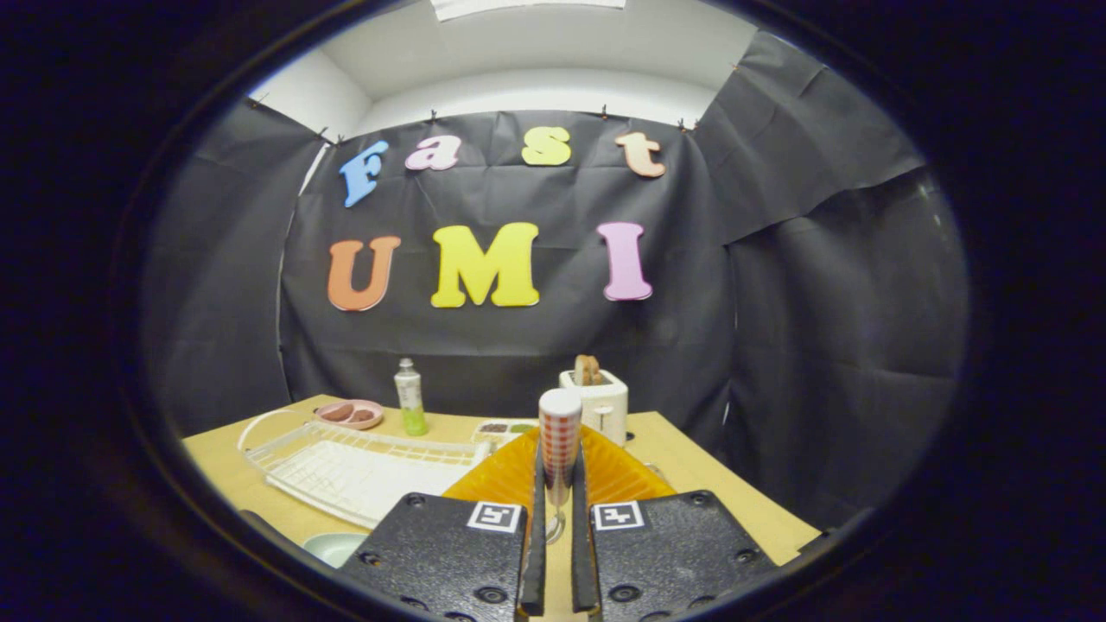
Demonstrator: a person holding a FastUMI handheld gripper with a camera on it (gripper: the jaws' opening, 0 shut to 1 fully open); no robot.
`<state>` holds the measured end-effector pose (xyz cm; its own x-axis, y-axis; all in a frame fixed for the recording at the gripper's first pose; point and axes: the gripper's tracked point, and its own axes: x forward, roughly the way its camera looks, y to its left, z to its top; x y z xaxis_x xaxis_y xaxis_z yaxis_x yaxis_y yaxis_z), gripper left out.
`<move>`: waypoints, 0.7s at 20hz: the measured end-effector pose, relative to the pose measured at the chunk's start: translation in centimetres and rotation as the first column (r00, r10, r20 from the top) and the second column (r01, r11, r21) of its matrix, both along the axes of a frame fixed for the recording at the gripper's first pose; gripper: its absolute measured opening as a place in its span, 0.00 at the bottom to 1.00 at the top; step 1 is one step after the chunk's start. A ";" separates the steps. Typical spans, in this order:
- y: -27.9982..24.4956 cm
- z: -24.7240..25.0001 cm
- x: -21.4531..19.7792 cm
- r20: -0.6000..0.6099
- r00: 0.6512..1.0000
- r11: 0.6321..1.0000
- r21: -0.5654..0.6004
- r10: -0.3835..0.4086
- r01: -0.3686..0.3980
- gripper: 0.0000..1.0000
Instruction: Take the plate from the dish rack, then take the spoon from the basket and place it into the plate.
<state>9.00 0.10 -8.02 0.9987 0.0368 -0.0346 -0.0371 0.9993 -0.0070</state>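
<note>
Two fingers of the gripper (558,484) stand narrow and press from both sides on the checked handle of the spoon (560,436), which stands upright between them. Behind the spoon, at 12 o'clock from the fingertips, lies the orange basket (618,475). At 10 o'clock from the fingers lies the white dish rack (363,466) on the wooden table (691,466). At 8 o'clock, near the fingers, the pale plate (333,546) rests on the table. Beyond the basket stands a toaster (596,402); a green bottle (409,397) and a pink dish (350,414) stand beyond the rack.
</note>
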 end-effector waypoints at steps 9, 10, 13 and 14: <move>13.1 -8.0 -3.8 -0.177 0.958 0.973 0.004 0.227 -0.230 0.17; 14.2 -8.6 -4.2 -0.188 0.951 0.969 0.009 0.245 -0.248 0.17; 16.2 -10.6 -5.1 -0.230 0.936 0.963 0.014 0.266 -0.270 0.17; 16.7 -11.0 -5.3 -0.236 0.931 0.959 0.019 0.278 -0.282 0.17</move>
